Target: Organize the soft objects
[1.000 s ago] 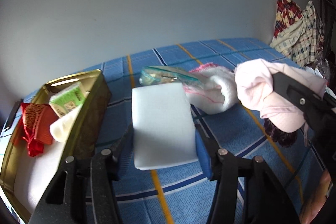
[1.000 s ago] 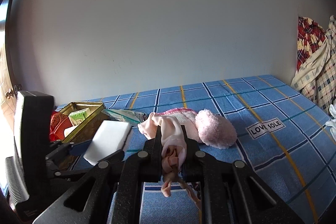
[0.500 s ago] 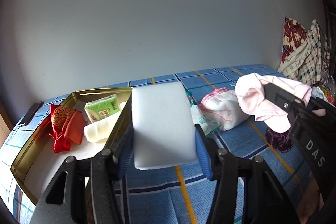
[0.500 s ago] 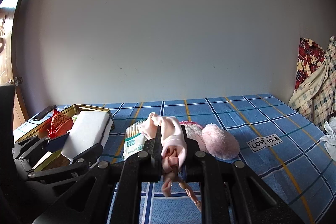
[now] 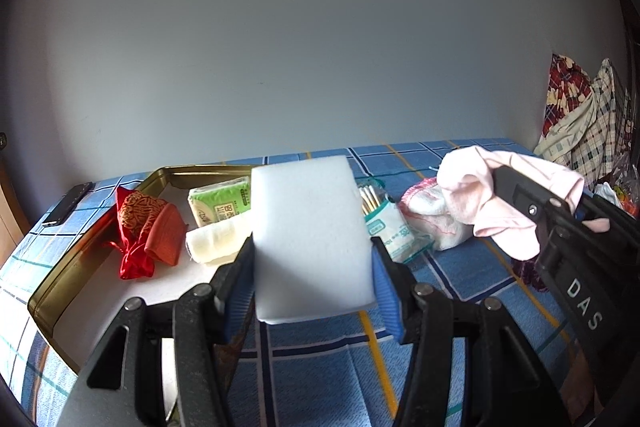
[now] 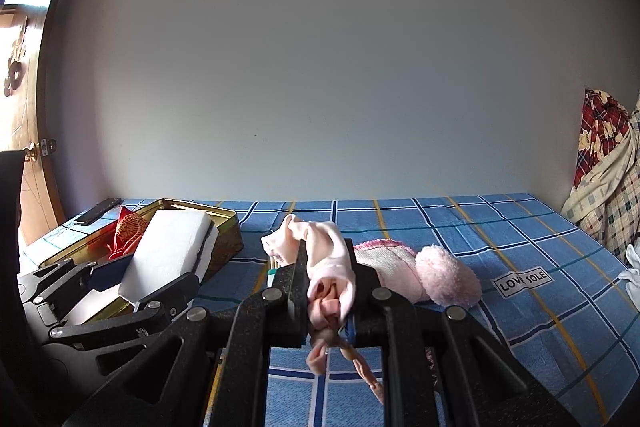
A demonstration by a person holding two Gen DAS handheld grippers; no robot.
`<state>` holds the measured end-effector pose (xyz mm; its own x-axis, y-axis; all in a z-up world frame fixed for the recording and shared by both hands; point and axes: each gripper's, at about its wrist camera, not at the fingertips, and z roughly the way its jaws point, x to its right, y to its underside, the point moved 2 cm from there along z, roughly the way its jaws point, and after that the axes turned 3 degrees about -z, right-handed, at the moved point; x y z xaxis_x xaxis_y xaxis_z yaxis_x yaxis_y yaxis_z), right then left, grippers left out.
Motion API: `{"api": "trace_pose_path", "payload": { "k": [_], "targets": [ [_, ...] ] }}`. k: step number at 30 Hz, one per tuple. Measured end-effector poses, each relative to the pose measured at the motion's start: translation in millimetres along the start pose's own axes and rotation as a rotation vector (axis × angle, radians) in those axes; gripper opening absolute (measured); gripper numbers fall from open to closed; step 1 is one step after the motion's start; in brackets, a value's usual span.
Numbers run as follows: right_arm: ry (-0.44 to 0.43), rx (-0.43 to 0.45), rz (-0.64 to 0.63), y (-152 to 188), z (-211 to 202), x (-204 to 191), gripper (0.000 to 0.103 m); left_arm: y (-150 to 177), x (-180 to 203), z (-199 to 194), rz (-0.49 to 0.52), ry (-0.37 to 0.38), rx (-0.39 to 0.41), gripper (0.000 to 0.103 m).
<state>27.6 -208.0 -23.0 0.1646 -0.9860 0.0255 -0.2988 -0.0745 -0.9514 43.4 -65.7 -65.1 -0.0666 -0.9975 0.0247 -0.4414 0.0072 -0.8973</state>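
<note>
My left gripper (image 5: pixel 312 259) is shut on a white foam sponge block (image 5: pixel 310 239), held above the right rim of a gold tin tray (image 5: pixel 64 279). The tray holds a red pouch (image 5: pixel 140 227), a green tissue pack (image 5: pixel 220 203) and a rolled cream cloth (image 5: pixel 216 239). My right gripper (image 6: pixel 326 259) is shut on a crumpled pale pink sock (image 6: pixel 320 247), just right of the left one and above the blue checked bedsheet (image 6: pixel 460 227). The right wrist view shows the sponge (image 6: pixel 168 251) over the tray's edge (image 6: pixel 224 217).
On the sheet right of the tray lie a pack of cotton swabs (image 5: pixel 394 231) and a fluffy pink-and-white sock (image 6: pixel 440 275). A dark phone (image 5: pixel 68 203) lies at the far left. Plaid clothes (image 5: pixel 580 131) are piled at the right. A grey wall stands behind the bed.
Both grippers have moved left toward the tin tray and tilted up a little, each keeping its hold. The sponge now hangs at the tray's right rim.
</note>
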Motion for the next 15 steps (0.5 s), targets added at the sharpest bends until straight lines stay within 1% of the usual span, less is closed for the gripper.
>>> {"api": "trace_pose_path", "payload": {
  "k": [15],
  "targets": [
    [-0.040,0.007,-0.034,-1,4,-27,0.014,0,-25,-14,-0.031,-0.016,0.027,0.054]
  ]
}}
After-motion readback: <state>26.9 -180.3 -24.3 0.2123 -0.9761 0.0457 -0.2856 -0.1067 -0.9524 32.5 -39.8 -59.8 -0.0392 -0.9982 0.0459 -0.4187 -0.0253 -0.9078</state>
